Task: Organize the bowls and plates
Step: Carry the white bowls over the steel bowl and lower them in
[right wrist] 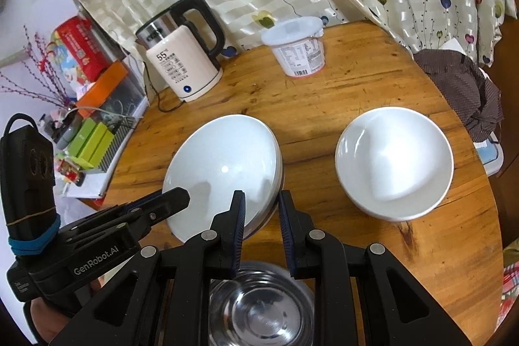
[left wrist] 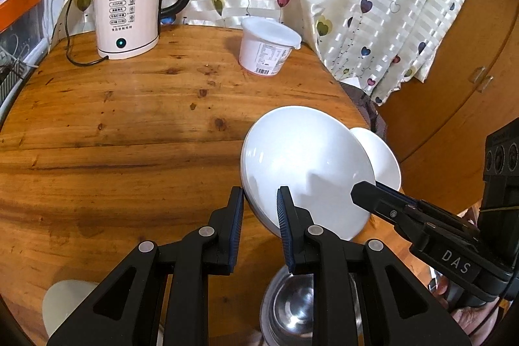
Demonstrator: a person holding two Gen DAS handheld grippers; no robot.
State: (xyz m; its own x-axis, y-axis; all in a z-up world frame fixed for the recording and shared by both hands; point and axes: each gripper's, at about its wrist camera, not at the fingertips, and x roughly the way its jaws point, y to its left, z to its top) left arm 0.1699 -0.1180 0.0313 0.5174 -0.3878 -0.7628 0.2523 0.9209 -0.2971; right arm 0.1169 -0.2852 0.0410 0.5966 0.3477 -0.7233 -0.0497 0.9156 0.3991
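Observation:
A white plate [left wrist: 301,164] [right wrist: 223,167] is tilted up above the round wooden table [left wrist: 129,125] [right wrist: 340,93]. Both grippers straddle its rim from opposite sides. My left gripper [left wrist: 259,216], also in the right wrist view [right wrist: 168,196], has its jaws apart around the near rim. My right gripper [right wrist: 261,216], also in the left wrist view [left wrist: 366,190], has its jaws apart around the other rim. A second white dish [right wrist: 394,171] [left wrist: 379,158] lies on the table to the right. A steel bowl [right wrist: 262,310] [left wrist: 292,307] sits below the grippers.
An electric kettle [left wrist: 129,2] [right wrist: 181,57] with its cord stands at the back left. A white lidded tub [left wrist: 267,46] [right wrist: 296,46] stands at the back by the curtain. A dark cloth [right wrist: 460,86] lies at the table's right edge. Boxes [right wrist: 94,138] crowd a shelf on the left.

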